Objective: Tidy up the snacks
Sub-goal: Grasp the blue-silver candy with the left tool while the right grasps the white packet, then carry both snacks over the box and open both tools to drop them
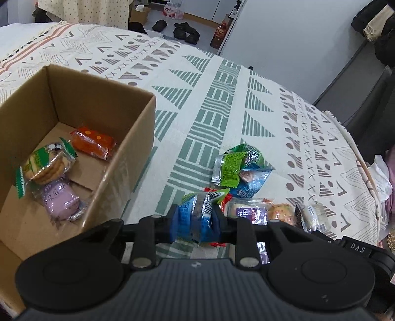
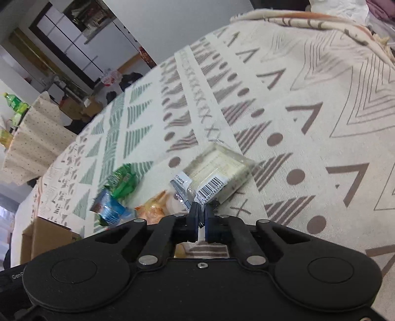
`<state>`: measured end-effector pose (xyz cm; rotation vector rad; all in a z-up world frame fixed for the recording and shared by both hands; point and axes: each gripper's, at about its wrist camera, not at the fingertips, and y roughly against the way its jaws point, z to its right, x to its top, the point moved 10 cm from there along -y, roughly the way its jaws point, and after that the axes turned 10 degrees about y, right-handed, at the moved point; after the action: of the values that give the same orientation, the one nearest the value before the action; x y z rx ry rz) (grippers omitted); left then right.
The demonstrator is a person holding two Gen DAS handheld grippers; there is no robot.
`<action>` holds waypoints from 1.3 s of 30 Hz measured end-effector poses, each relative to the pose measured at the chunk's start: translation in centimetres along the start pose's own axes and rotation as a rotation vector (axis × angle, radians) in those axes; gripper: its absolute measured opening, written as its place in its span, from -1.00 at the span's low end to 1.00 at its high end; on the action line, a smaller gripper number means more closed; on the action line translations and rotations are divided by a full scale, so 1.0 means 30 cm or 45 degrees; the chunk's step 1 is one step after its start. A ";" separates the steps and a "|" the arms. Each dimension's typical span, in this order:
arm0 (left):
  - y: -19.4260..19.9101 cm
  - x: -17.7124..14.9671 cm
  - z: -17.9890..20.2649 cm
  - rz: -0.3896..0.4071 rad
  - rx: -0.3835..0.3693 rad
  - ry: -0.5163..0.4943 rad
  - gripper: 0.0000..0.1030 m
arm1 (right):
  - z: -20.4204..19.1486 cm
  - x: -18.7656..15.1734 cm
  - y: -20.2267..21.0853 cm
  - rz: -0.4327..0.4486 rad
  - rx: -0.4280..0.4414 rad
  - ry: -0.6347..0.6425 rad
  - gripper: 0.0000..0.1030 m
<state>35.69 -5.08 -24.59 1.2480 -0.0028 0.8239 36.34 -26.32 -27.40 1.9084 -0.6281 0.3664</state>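
Left wrist: left gripper [image 1: 195, 217] jaws pinching a blue snack packet [image 1: 201, 214], lifted just beside the cardboard box [image 1: 103, 103]. Right wrist: right gripper [image 2: 201, 217] jaws pressed together on the edge of a clear-wrapped pale biscuit pack [image 2: 217, 170] lying on the patterned cloth [image 2: 308, 111].

A lived-in home: a bench draped in a patterned woven cloth [image 1: 222, 81] stands near shoes [image 1: 184, 30] left on the floor, cardboard boxes [image 1: 139, 12], a dotted curtain [image 1: 93, 11] and drink bottles [image 2: 14, 103] on a side table.
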 end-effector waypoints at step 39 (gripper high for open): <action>0.222 -0.026 -0.052 0.102 0.015 0.036 -0.48 | -0.113 -0.122 0.093 -0.113 0.065 0.062 0.51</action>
<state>30.81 -3.71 -19.94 1.2537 -0.0255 0.9117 31.84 -23.16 -25.82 1.9634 -0.5041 0.3740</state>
